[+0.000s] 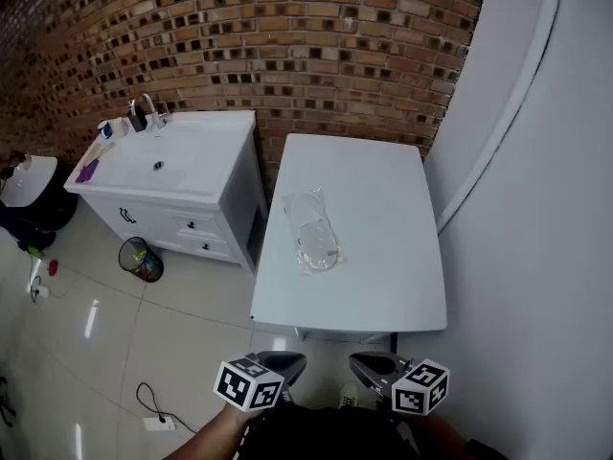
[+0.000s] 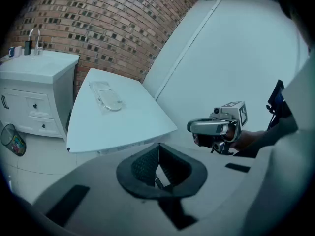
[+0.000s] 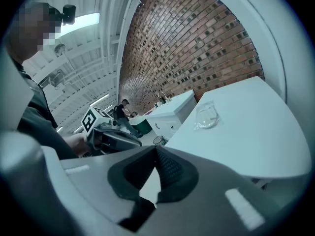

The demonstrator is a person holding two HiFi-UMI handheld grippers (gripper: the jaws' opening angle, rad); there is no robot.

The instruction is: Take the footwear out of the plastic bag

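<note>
On the floor at far left, we saw a small waste bin (image 1: 141, 259) with colourful litter inside, just beside a white sink cabinet (image 1: 182, 175). Near the middle of the white table (image 1: 383, 286) lay the clear plastic bag (image 1: 314, 230), flat, its footwear too faint for us to make out. We held the left gripper (image 2: 158, 163) and right gripper (image 3: 156, 166) below the table's near edge, jaws closed on nothing.

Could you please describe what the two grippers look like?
Both the left gripper and the right gripper have rounded silver-grey bodies, black textured pads, and a white cube with black square markers. The right sleeve is dark.
</note>
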